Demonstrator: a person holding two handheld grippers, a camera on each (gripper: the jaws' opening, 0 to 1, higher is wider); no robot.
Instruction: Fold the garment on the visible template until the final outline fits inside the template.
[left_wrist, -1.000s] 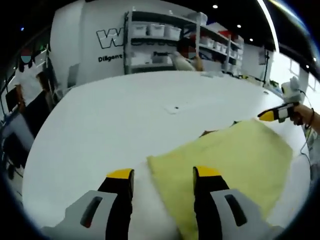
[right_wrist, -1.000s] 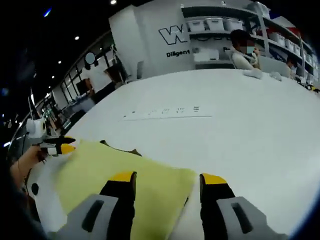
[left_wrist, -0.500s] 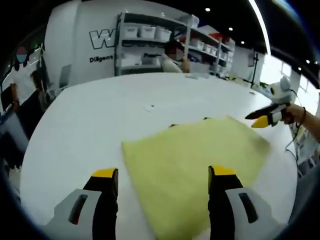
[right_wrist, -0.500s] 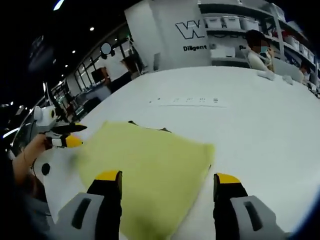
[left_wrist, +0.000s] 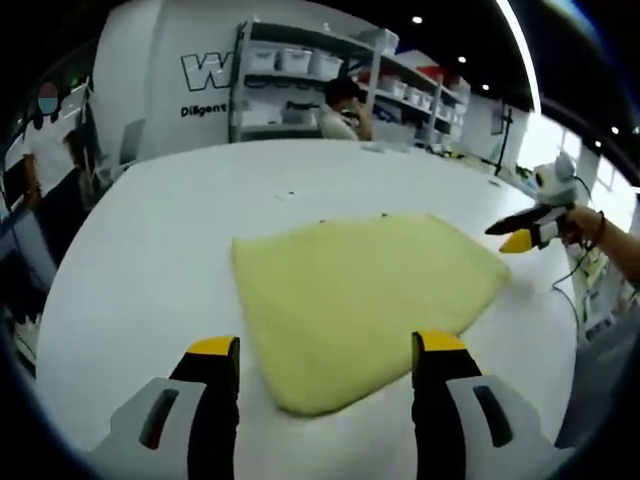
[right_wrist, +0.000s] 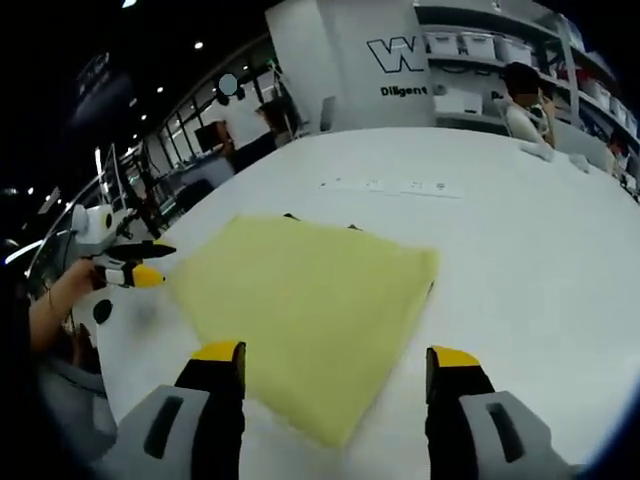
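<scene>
Ahead of both tongs, we see the yellow garment (left_wrist: 360, 300) lying flat on the white worktop (left_wrist: 180, 230), folded into a rough four-sided slab. Its near edge sits just past the tips of the left tongs (left_wrist: 325, 350), between the two jaws, not touching them. In the right gripper view the same garment (right_wrist: 310, 300) spreads ahead of the right tongs (right_wrist: 330, 360), with a corner pointing toward them. Both pairs of tongs stand wide apart, holding nothing, lifted clear of the cloth. We judge the hands are pulled back to check the folded outline. The other tongs show off to the side in each view, beside the garment's far edge: right tongs (left_wrist: 520, 235) in the left view, left tongs (right_wrist: 130, 272) in the right. Small dark bits (right_wrist: 290, 216) peek out along the garment's far edge; we can't tell whether they are template marks or cloth. We can't make out the template outline. Shelves (left_wrist: 320, 85) and people stand behind the worktop, blurred.
</scene>
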